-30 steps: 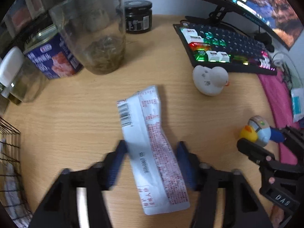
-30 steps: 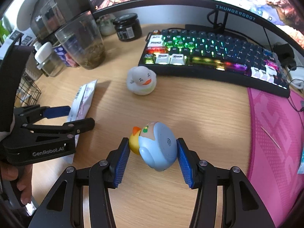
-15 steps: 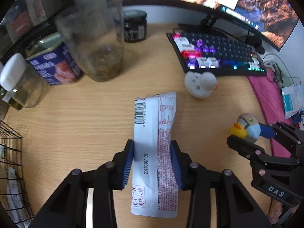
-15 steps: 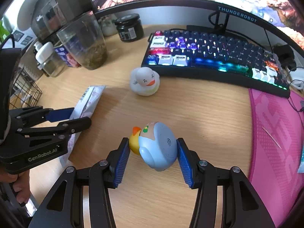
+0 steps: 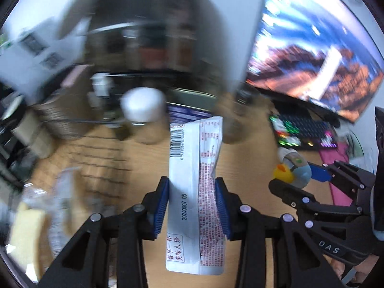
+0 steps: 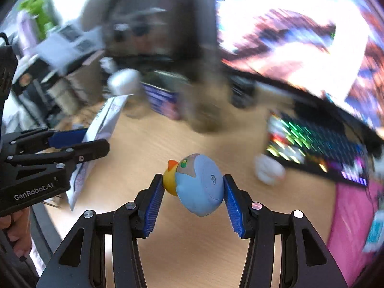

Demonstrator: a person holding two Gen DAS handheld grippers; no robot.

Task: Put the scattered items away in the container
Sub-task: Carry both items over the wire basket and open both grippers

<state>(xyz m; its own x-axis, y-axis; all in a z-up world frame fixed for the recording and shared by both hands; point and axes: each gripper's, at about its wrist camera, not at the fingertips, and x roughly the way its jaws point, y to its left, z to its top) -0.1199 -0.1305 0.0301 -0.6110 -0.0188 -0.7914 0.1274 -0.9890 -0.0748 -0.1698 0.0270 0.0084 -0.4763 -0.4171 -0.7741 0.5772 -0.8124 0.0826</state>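
My left gripper (image 5: 192,196) is shut on a white sachet (image 5: 194,180) with red print and a barcode, held up off the wooden desk. The sachet also shows in the right wrist view (image 6: 100,129). My right gripper (image 6: 194,192) is shut on a blue and yellow toy duck (image 6: 196,187), lifted above the desk; it also shows in the left wrist view (image 5: 294,170). A white duck (image 6: 268,170) sits on the desk by the keyboard. A black wire basket (image 5: 96,153) lies blurred at the left, with packets (image 5: 60,206) inside.
A lit keyboard (image 6: 324,148) and a monitor (image 5: 312,55) stand at the right, with a pink mat (image 6: 355,216) in front. A white-capped jar (image 5: 142,110), a blue tin (image 6: 163,100) and a glass jar (image 6: 206,110) stand blurred at the back of the desk.
Both grippers have risen and swung left, carrying the sachet and the blue duck off the desk. The view is now blurred and the wire basket has come into the left wrist view.
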